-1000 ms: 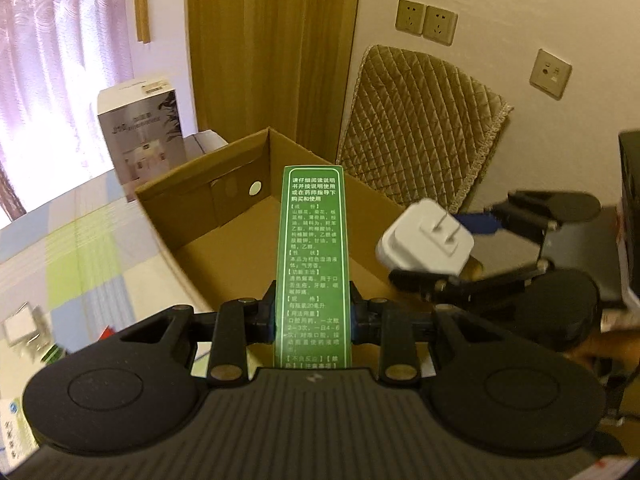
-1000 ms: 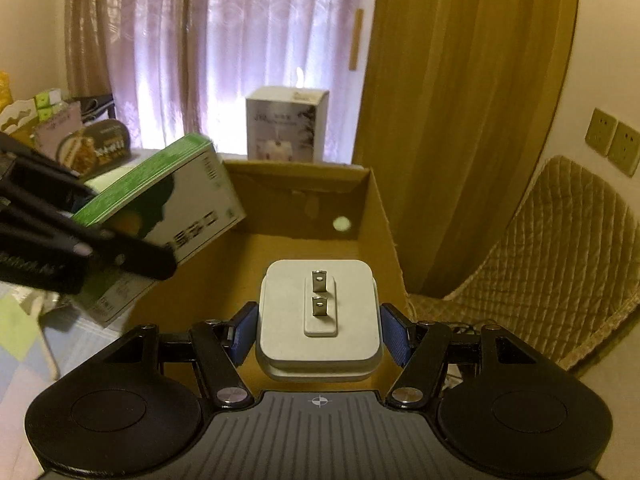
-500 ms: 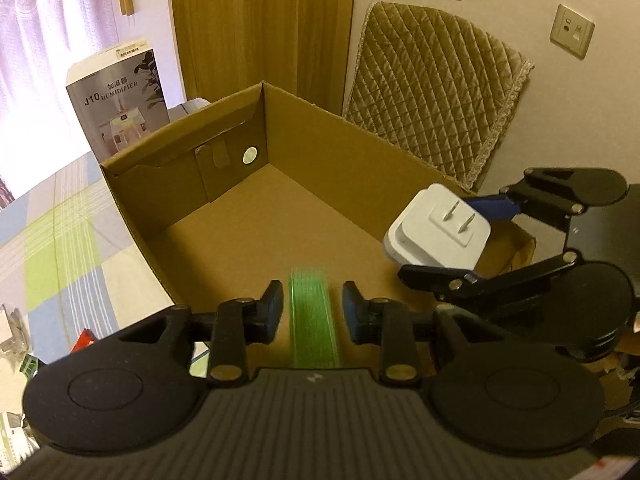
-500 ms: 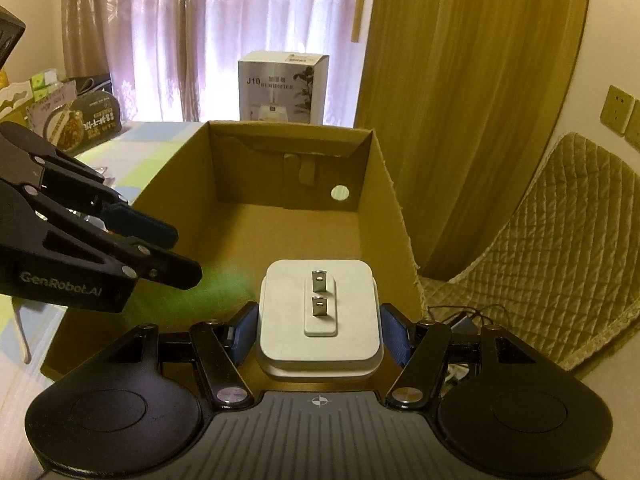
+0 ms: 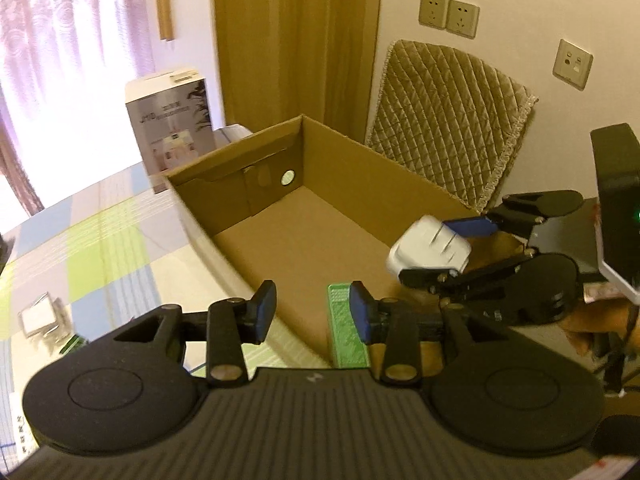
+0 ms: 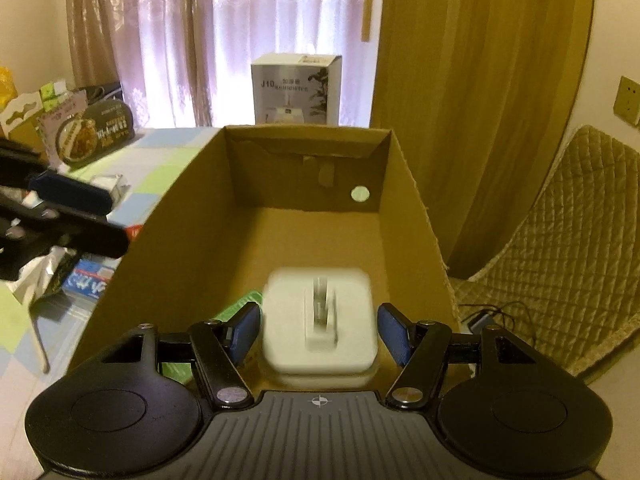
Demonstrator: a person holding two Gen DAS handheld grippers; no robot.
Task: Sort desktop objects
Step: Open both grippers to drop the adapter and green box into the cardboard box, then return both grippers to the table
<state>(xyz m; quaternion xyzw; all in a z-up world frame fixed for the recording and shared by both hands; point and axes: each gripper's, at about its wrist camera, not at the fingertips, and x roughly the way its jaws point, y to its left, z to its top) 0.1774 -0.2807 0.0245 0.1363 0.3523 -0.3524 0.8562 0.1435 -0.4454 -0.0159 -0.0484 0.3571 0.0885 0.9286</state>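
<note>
Left wrist view shows the left gripper [image 5: 312,312] with its blue pads spread wide and nothing between them; it hangs over the near-left wall of the cardboard box [image 5: 400,184]. Inside the box, a green carton [image 5: 346,328] lies flat on the floor near the front, just beside the right pad of this gripper but not held by it. To the right in the same view is the right gripper [image 5: 452,248], over the right side of the box, with the white plug adapter [image 5: 430,250] between its fingers. Right wrist view gives the closer look: the right gripper [image 6: 318,330] has its blue pads parted, and a small gap shows on each side of the white plug adapter [image 6: 318,320], which is blurred and sits above the box floor, so it is free of the pads. A corner of the green carton [image 6: 236,308] is seen at the left of the adapter. The cardboard box [image 6: 404,184] stands on the worktop [image 6: 168,160] covered with a checked cloth. Behind the box stands a grey product box [image 6: 296,88], before the curtains. On the right a quilted chair [image 6: 568,240] is beside the box. A person's hand [image 5: 600,320] is partly visible behind the right gripper.
</note>
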